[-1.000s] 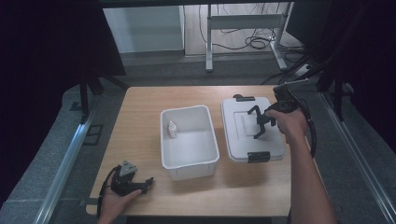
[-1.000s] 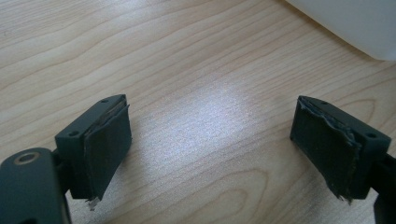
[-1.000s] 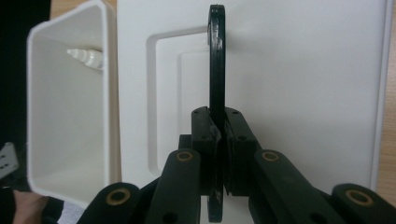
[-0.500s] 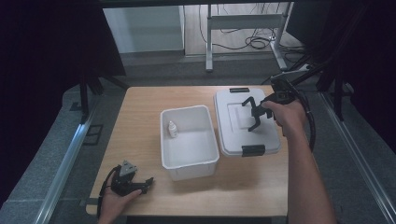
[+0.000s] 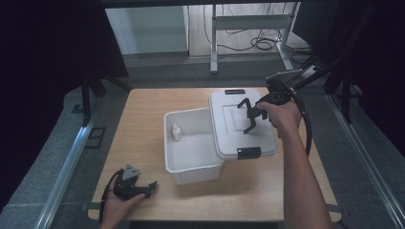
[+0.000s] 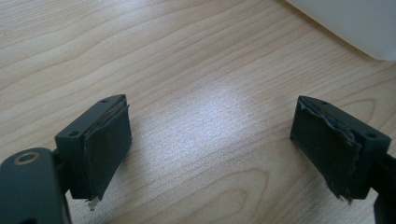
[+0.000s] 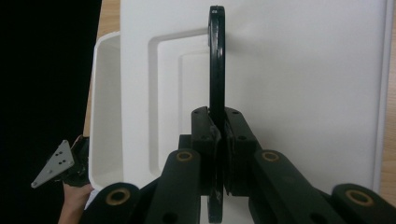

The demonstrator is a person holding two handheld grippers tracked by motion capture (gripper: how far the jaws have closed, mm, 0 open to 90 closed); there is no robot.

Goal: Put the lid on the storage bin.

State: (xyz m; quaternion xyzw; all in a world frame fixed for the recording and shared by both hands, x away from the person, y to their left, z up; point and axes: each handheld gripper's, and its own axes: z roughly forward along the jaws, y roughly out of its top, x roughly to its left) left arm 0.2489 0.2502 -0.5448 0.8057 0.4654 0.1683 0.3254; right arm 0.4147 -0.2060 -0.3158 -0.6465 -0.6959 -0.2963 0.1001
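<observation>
A white open bin stands mid-table with a small white bottle inside near its left wall. My right gripper is shut on the black handle of the white lid. The lid hangs lifted, its left part over the bin's right rim. Black latches sit at the lid's near and far ends. In the right gripper view, the right gripper pinches the handle, with the lid and the bin behind. My left gripper rests open on the table's front left; in its own view the left gripper holds nothing.
The wooden table has bare room left of the bin and along the front. A metal frame and cables lie on the floor beyond the far edge. Dark curtains flank both sides.
The right gripper has carried the lid up and to the left, from the table beside the bin to over the bin's right rim. The left gripper has stayed put.
</observation>
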